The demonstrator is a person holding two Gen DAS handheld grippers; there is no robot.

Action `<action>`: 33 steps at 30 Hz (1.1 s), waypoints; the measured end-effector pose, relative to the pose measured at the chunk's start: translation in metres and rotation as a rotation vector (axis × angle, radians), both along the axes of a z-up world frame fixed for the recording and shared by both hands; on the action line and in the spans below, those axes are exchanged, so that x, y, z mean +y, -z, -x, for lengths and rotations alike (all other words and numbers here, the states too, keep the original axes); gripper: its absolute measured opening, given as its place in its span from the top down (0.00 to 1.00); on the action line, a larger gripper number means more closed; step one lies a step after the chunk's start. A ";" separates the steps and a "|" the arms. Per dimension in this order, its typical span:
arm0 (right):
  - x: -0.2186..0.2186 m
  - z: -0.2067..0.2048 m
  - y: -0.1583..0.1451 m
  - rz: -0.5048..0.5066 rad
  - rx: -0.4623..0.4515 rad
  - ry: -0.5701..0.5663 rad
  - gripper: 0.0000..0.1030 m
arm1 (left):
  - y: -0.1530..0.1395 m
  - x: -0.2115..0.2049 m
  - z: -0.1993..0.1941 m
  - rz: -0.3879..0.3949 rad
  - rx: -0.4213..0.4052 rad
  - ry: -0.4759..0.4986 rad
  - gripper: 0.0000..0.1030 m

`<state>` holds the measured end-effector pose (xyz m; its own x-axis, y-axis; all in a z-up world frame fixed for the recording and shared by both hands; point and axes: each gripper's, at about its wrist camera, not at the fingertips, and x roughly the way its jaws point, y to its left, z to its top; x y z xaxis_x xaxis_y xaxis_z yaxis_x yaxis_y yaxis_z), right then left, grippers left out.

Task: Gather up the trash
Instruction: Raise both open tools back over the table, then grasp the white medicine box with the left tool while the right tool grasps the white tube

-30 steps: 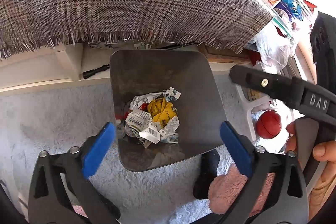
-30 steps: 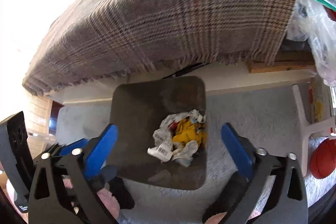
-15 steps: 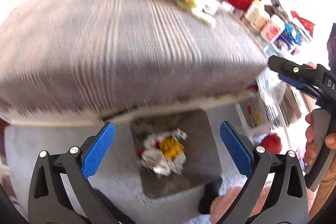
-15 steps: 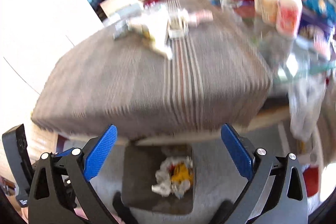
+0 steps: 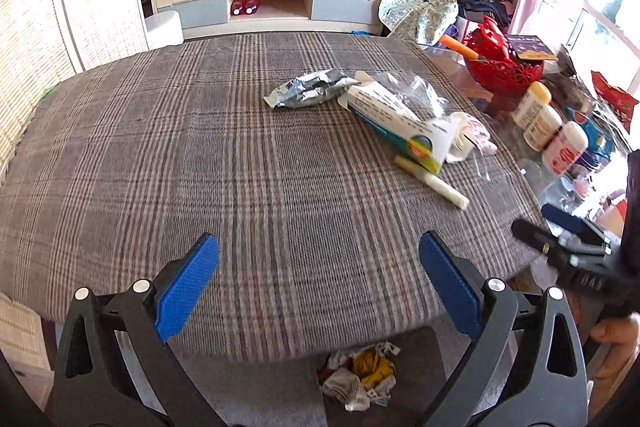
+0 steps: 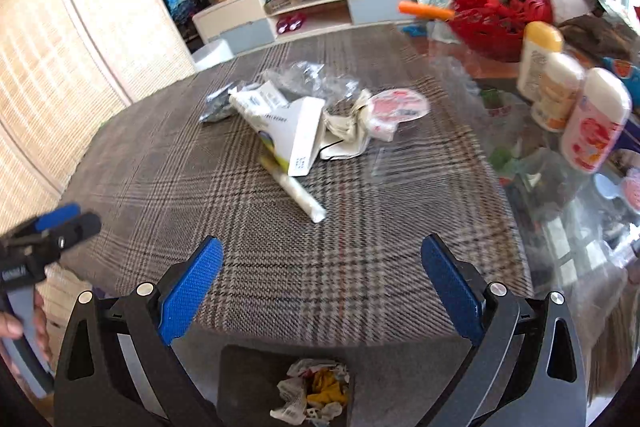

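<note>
Both tools are empty with their blue pads spread wide apart: the left tool (image 5: 319,289) hangs over the near edge of the plaid-covered table (image 5: 168,147), and the right tool (image 6: 322,291) does likewise further toward the cluttered glass end. The trash left to collect lies mid-table, well beyond either tool: a crumpled silver wrapper (image 5: 310,91), a long white carton (image 5: 396,123) resting partly on a thin white stick (image 5: 430,183), loose clear plastic film (image 5: 412,87), and a crushed cup with a red-printed lid (image 6: 394,107). The bin (image 6: 248,383) sits on the floor just under the near table edge, already holding crumpled paper and a yellow wrapper (image 6: 316,391). The main risk, as I judge it, lies in the tangle: the carton, stick and film touch or overlap, so a grip on one may drag another along and let it fall short of the bin. The film looks slippery and may slide out of the pads. The bottles (image 6: 576,107) stand near the cup, so a wide reach by the right tool could knock them. Compared with a second ago, both cameras have swung up from looking straight down into the bin to facing across the tabletop; the bin has dropped to the bottom of each view, and both tools remain spread.
</note>
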<state>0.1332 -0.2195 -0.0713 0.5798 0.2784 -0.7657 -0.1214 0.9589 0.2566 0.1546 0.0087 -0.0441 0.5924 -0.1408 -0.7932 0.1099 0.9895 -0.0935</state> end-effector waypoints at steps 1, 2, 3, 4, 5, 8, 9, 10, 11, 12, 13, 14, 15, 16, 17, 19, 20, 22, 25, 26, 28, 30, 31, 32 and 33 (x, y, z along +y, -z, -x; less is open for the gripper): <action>0.004 -0.005 0.005 -0.007 0.005 -0.023 0.08 | 0.002 -0.001 -0.007 0.002 0.000 -0.001 0.08; 0.007 -0.009 0.008 -0.003 0.004 -0.042 0.16 | 0.004 -0.003 -0.017 0.006 0.001 -0.004 0.08; 0.011 -0.014 0.013 0.009 0.008 -0.063 0.25 | 0.006 -0.004 -0.025 0.005 0.000 -0.005 0.08; 0.015 -0.019 0.017 0.022 0.012 -0.084 0.28 | 0.008 -0.006 -0.031 0.004 -0.001 -0.005 0.08; 0.018 -0.024 0.021 0.035 0.014 -0.099 0.35 | 0.010 -0.008 -0.038 0.003 -0.003 -0.004 0.08; 0.022 -0.036 0.030 0.056 0.000 -0.125 0.46 | 0.018 -0.018 -0.061 0.010 0.002 -0.003 0.08; 0.022 -0.041 0.033 0.057 -0.004 -0.130 0.50 | 0.019 -0.021 -0.067 0.011 0.003 -0.001 0.08; 0.024 -0.045 0.038 0.060 -0.004 -0.137 0.51 | 0.021 -0.024 -0.072 0.011 0.004 0.003 0.08; 0.025 -0.049 0.042 0.062 0.001 -0.143 0.55 | 0.022 -0.028 -0.080 0.013 0.004 0.006 0.08; 0.026 -0.053 0.046 0.063 0.008 -0.149 0.58 | 0.024 -0.031 -0.085 0.015 0.004 0.007 0.08; 0.027 -0.056 0.050 0.066 -0.001 -0.158 0.58 | 0.025 -0.034 -0.091 0.019 0.006 0.011 0.08; 0.029 -0.058 0.050 0.068 -0.010 -0.164 0.58 | 0.027 -0.037 -0.095 0.020 0.006 0.014 0.08; 0.029 -0.060 0.051 0.064 -0.012 -0.168 0.59 | 0.028 -0.042 -0.099 0.019 0.005 0.020 0.08; 0.029 -0.060 0.051 0.053 -0.013 -0.174 0.63 | 0.030 -0.046 -0.104 0.021 0.003 0.027 0.08; 0.029 -0.061 0.052 0.051 -0.013 -0.182 0.73 | 0.031 -0.051 -0.109 0.021 0.000 0.032 0.08; 0.030 -0.058 0.052 0.072 -0.017 -0.202 0.83 | 0.034 -0.061 -0.115 0.013 -0.004 0.046 0.08; 0.029 -0.055 0.052 0.070 -0.013 -0.219 0.85 | 0.035 -0.065 -0.118 0.014 -0.003 0.050 0.08; 0.027 -0.052 0.051 0.058 0.007 -0.255 0.87 | 0.039 -0.073 -0.126 0.029 0.006 0.057 0.08; 0.022 -0.046 0.048 0.059 0.040 -0.298 0.87 | 0.039 -0.081 -0.138 0.047 0.001 0.046 0.08; 0.020 -0.044 0.047 0.069 0.044 -0.309 0.87 | 0.038 -0.082 -0.142 0.047 -0.002 0.036 0.08; 0.017 -0.039 0.046 0.071 0.042 -0.314 0.87 | 0.038 -0.083 -0.150 0.044 -0.004 0.015 0.08; 0.011 -0.036 0.047 0.054 0.042 -0.305 0.87 | 0.041 -0.082 -0.157 0.036 0.009 -0.011 0.09; 0.010 -0.036 0.047 0.048 0.043 -0.303 0.87 | 0.043 -0.081 -0.160 0.034 0.020 -0.018 0.12; 0.008 -0.035 0.048 0.039 0.042 -0.302 0.87 | 0.046 -0.081 -0.163 0.033 0.033 -0.019 0.16; 0.006 -0.033 0.048 0.033 0.042 -0.301 0.87 | 0.051 -0.082 -0.167 0.032 0.051 -0.020 0.17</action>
